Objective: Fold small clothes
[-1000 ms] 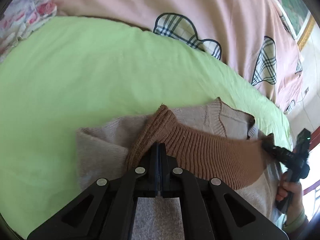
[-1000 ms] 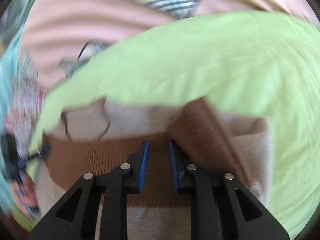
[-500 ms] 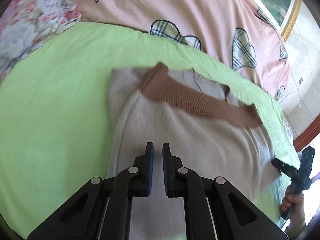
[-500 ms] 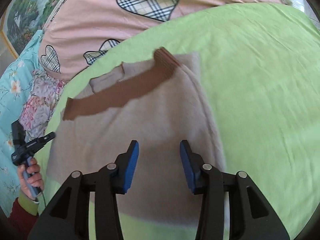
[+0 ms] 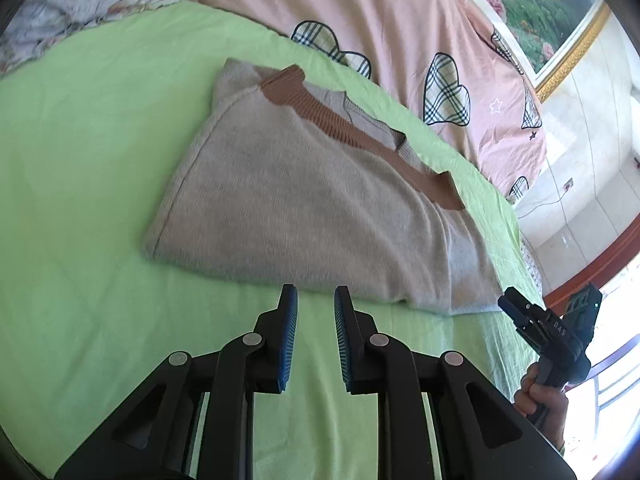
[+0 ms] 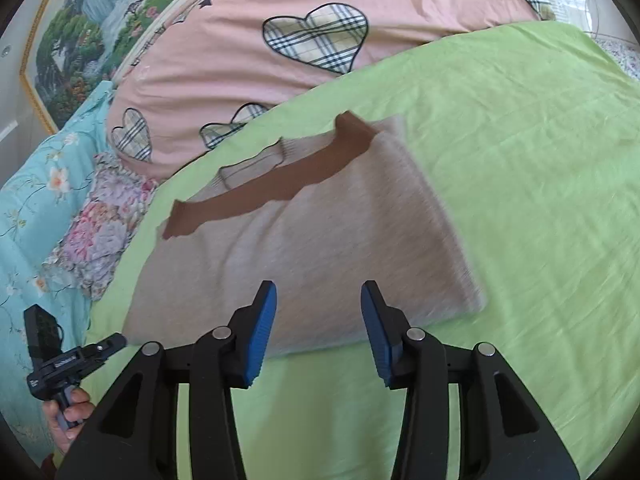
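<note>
A small beige knit sweater (image 5: 304,208) lies folded flat on the green bedsheet (image 5: 80,184), its brown ribbed band (image 5: 348,128) running across the far edge. My left gripper (image 5: 315,300) hovers just short of the sweater's near edge; its jaws are opening and nothing is between them. In the right wrist view the same sweater (image 6: 320,248) lies ahead with the brown band (image 6: 280,176) on top. My right gripper (image 6: 318,300) stands open over the sweater's near edge, holding nothing. Each view shows the other gripper at its side edge, held in a hand.
A pink quilt with plaid hearts (image 5: 400,40) is heaped along the far side of the bed. Floral bedding (image 6: 92,216) and a turquoise cover (image 6: 32,200) lie to the left in the right wrist view. A framed landscape picture (image 6: 100,12) hangs behind.
Both grippers let go of the brown band and pulled back toward me; the sweater now lies folded and farther away. Left jaws went from shut to parted, right jaws widened.
</note>
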